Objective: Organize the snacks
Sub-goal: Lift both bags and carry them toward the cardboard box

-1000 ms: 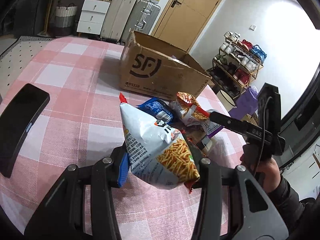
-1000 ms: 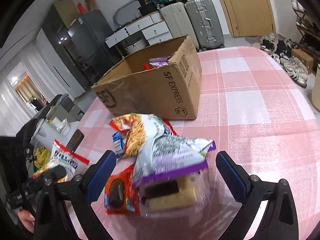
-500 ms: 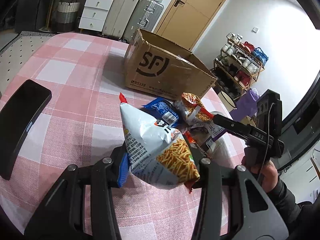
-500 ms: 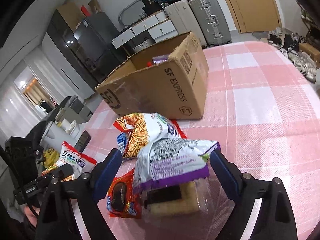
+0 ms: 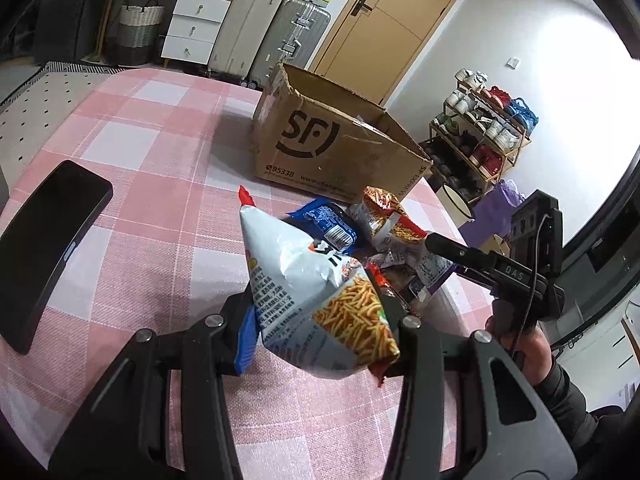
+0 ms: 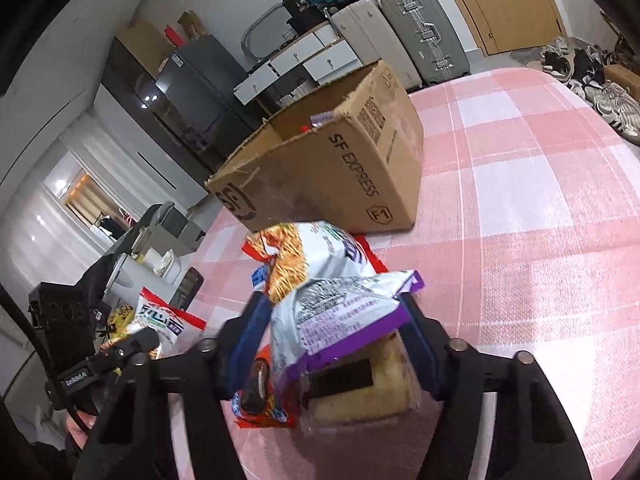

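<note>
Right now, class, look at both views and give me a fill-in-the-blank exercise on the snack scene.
1. The left tool grips a bag picturing fried ____.
2. The box bears the letters ____.
3. The right tool is round a white bag edged in ____.
4. The tablecloth is checked white and ____.

Missing: sticks; SF; purple; pink

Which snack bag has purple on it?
The purple-edged bag, pinched in the right gripper. The other bags show orange sticks, blue or red instead.
</note>
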### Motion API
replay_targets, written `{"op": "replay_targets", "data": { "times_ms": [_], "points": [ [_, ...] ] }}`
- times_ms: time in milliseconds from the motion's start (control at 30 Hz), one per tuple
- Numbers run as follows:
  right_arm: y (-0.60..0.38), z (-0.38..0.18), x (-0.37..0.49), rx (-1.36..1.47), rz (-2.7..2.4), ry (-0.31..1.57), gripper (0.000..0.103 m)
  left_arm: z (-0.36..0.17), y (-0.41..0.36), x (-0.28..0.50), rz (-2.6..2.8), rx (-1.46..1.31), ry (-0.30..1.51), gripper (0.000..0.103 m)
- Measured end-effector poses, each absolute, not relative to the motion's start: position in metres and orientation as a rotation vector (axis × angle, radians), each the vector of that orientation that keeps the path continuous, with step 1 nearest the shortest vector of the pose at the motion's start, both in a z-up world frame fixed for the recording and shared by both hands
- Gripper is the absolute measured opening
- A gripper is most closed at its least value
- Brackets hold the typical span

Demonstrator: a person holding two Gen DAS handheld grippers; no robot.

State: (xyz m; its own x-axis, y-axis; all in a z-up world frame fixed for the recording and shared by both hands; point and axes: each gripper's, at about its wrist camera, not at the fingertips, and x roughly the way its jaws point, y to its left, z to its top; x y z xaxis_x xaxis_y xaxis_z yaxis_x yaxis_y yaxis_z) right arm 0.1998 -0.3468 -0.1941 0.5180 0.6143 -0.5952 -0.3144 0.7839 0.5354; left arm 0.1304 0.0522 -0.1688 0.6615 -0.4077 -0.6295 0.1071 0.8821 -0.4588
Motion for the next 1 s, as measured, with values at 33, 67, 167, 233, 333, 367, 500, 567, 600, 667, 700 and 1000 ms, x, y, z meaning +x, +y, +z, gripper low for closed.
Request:
{"op": "replay_targets", "data": {
  "times_ms": [33,67,167,233,333,367,500,567,600,667,700,1000],
  "points": [
    [-0.348,-0.194,0.198,0.392,0.576,0.858,0.064,-0.168,0.052,0.13,-0.299,-0.406,0.799,0.042],
    [-0.35,-0.195,0.197,0.396,0.577,0.858,0.064,-0.168,0.052,0.129,-0.299,-0.406,0.799,0.042],
    [-0.351,-0.195,0.194,0.4,0.578,0.861,0.062,-0.167,0.052,0.128,-0.3,-0.406,0.8,0.042],
    [-0.35,-0.195,0.192,0.394,0.577,0.864,0.062,-0.167,0.052,0.127,-0.299,-0.405,0.801,0.042],
    [-0.349,-0.195,0.19,0.382,0.585,0.871,0.059,-0.165,0.051,0.125,-0.298,-0.403,0.803,0.042],
    [-0.348,-0.195,0.188,0.375,0.589,0.869,0.059,-0.165,0.051,0.124,-0.297,-0.404,0.801,0.042],
    [-0.344,-0.195,0.184,0.351,0.607,0.875,0.055,-0.163,0.049,0.123,-0.295,-0.404,0.798,0.042],
    [-0.343,-0.193,0.18,0.345,0.61,0.869,0.054,-0.162,0.049,0.12,-0.294,-0.402,0.797,0.042],
    [-0.343,-0.192,0.179,0.341,0.612,0.869,0.053,-0.161,0.049,0.12,-0.294,-0.403,0.796,0.042],
    [-0.344,-0.191,0.176,0.345,0.612,0.865,0.053,-0.161,0.049,0.119,-0.293,-0.404,0.795,0.042],
    [-0.346,-0.19,0.175,0.351,0.61,0.861,0.053,-0.159,0.048,0.118,-0.293,-0.404,0.792,0.042],
    [-0.362,-0.163,0.147,0.401,0.631,0.787,0.052,-0.134,0.042,0.105,-0.306,-0.375,0.757,0.042]
  ]
}}
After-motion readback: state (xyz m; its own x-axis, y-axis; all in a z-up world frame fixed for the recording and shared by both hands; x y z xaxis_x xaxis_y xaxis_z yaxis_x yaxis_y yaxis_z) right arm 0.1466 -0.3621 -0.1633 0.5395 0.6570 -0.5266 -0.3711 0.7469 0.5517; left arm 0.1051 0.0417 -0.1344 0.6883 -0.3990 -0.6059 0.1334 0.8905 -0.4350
